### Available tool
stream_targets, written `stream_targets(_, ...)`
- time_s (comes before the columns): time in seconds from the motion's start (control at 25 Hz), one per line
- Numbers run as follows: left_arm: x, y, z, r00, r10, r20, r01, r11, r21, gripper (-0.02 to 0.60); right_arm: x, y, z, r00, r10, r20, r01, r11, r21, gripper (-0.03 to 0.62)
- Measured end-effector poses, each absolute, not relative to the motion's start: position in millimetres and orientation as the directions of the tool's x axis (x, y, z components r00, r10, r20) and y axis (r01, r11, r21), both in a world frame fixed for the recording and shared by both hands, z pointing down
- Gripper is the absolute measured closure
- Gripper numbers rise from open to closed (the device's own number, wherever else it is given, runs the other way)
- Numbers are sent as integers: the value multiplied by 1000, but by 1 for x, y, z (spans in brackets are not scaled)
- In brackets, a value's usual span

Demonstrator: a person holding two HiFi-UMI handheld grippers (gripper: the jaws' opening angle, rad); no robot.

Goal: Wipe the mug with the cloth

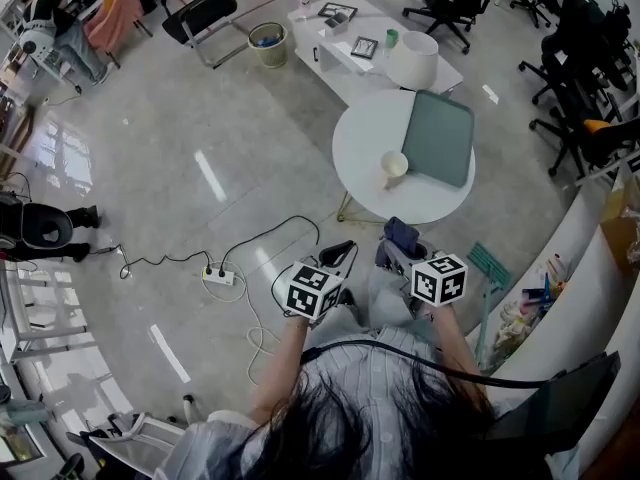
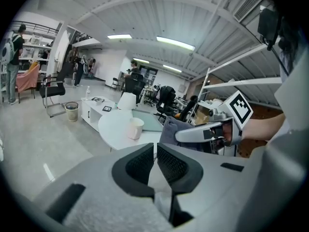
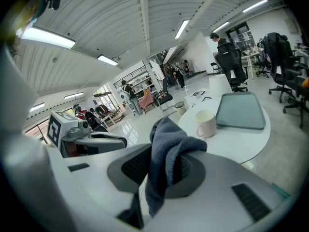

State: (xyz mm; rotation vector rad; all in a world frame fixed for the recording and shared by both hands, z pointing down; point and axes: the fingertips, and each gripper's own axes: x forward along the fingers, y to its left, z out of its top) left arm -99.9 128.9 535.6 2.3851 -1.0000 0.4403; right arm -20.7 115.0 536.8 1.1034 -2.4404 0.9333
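Observation:
A cream mug [image 1: 394, 166] stands on the near side of a round white table [image 1: 365, 133], beside a grey-green mat [image 1: 438, 136]. My right gripper [image 1: 400, 244] is shut on a dark blue-grey cloth [image 3: 166, 151] that bunches up over its jaws and hangs down between them. The mug [image 3: 206, 123] lies ahead of it and apart from it, with the mat [image 3: 240, 111] behind. My left gripper [image 2: 155, 148] is shut with nothing in it; in the head view this gripper [image 1: 340, 255] is level with the right one. Its own view has the mug [image 2: 135, 128] ahead and the cloth [image 2: 172, 128] at the right.
A white lampshade-like object [image 1: 414, 60] stands at the table's far edge. Beyond is a low white table [image 1: 335, 28] and a waste bin [image 1: 268, 45]. A power strip [image 1: 220, 276] with cables lies on the floor at the left. Office chairs [image 1: 585, 88] stand at the right.

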Motion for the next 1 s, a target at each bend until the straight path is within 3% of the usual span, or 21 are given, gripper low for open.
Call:
stream_targets(0.28,-101,92,544,639,-574,512,-762,-562,321,549,-10,75,558,-656,-519,548,-752,507,-420,514)
stream_targets(1.0,-59,13,576,540,-531,653,-823,-494,279,549,-11,3,639,-758,-253,601,-619,568,-543,514)
